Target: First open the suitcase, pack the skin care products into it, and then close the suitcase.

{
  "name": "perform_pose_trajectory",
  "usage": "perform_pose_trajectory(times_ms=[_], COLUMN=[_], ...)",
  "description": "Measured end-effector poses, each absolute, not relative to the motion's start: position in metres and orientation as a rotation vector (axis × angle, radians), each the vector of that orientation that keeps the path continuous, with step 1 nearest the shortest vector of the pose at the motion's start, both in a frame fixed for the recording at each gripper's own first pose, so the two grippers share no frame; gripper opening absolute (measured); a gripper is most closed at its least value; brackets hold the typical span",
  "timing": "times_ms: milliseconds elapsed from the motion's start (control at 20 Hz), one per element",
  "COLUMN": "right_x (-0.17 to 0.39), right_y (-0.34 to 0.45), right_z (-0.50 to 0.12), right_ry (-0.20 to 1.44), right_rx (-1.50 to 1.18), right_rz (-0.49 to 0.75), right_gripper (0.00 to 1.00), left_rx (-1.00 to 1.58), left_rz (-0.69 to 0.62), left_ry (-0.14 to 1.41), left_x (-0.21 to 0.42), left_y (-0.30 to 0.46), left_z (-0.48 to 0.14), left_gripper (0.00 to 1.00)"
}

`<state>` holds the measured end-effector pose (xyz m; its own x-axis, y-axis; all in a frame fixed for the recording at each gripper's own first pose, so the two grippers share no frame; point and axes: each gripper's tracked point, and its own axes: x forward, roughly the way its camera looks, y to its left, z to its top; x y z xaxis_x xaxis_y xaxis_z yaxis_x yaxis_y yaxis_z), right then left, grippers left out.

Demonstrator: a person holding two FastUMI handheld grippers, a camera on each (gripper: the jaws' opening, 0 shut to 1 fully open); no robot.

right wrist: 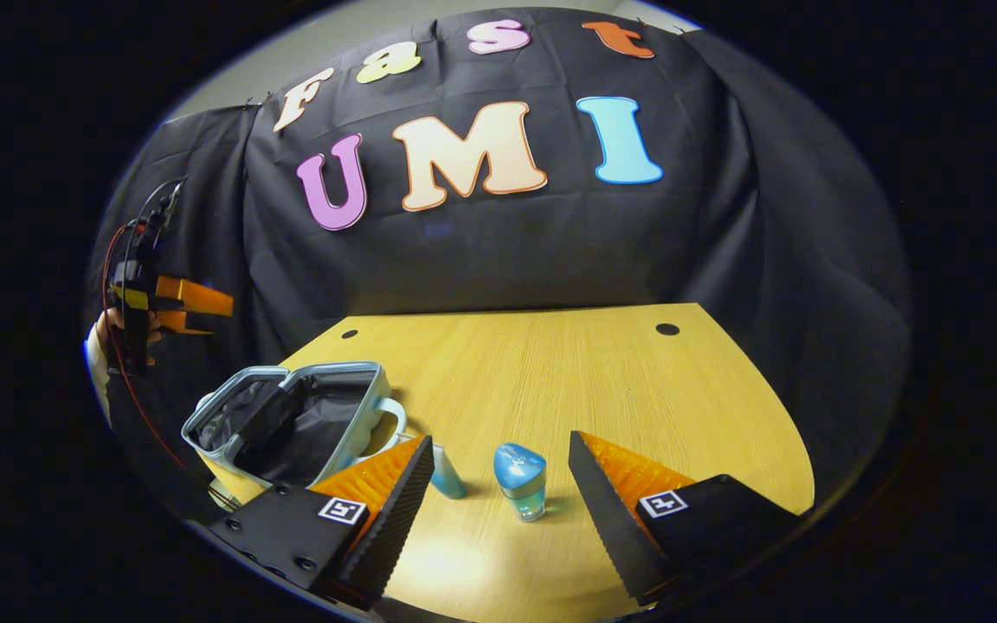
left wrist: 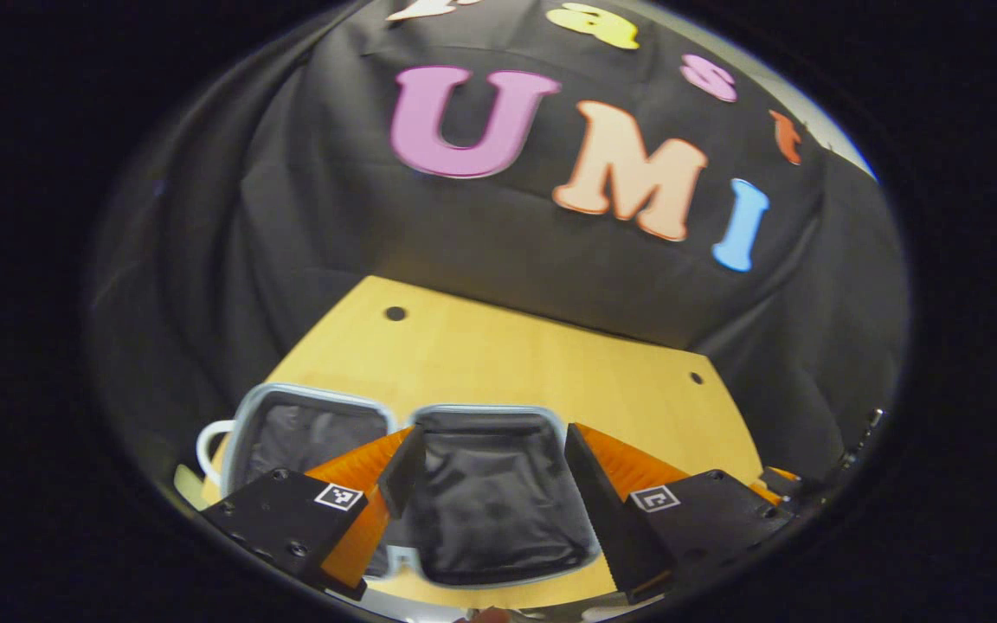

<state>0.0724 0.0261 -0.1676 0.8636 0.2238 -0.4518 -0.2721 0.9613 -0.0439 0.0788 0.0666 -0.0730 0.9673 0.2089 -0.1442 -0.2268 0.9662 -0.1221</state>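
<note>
A pale wooden bench is set against a black cloth wall, and on its left part, as seen in the right gripper view, the suitcase lies opened flat, both dark-lined halves empty. The skin care products are found on the bare wood: a small bottle with a blue cap stands upright between the fingers of the right claw, and a second, pale blue tube is seen just beside the left finger, partly hidden by it, close to the suitcase handle. The right claw is released, its jaws spread wide and touching nothing. The left claw is likewise spread and empty, held above the open suitcase; in the right gripper view it is seen raised at the far left, well apart from the bottles. The bottle is judged likely to be tipped or pushed away if the jaws are closed off-centre, since it is tall for its narrow base and its cap looks rounded and smooth. The tube could be knocked by the left finger during the approach, as it is so near. The suitcase rim and handle may be caught when a product is carried across. Nothing else stands in the path.
</note>
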Motion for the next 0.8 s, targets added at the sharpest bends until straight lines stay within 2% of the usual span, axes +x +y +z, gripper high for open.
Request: perform_pose_trajectory(times_ms=[200, 400, 800], right_x=[0.071, 0.067, 0.052], right_y=[0.015, 0.008, 0.004], right_z=[-0.188, -0.215, -0.250], right_ry=[0.504, 0.560, 0.619], right_rx=[-0.142, -0.157, -0.157], right_rz=[0.292, 0.326, 0.366], right_gripper=[0.98, 0.98, 0.98], left_rx=[-0.149, -0.167, -0.144], left_rz=[0.067, -0.046, -0.062], left_ry=[0.129, 0.142, 0.192], left_x=[0.114, 0.146, 0.197], left_y=[-0.039, -0.106, -0.144], left_z=[-0.107, -0.147, -0.222], left_gripper=[0.96, 0.96, 0.96])
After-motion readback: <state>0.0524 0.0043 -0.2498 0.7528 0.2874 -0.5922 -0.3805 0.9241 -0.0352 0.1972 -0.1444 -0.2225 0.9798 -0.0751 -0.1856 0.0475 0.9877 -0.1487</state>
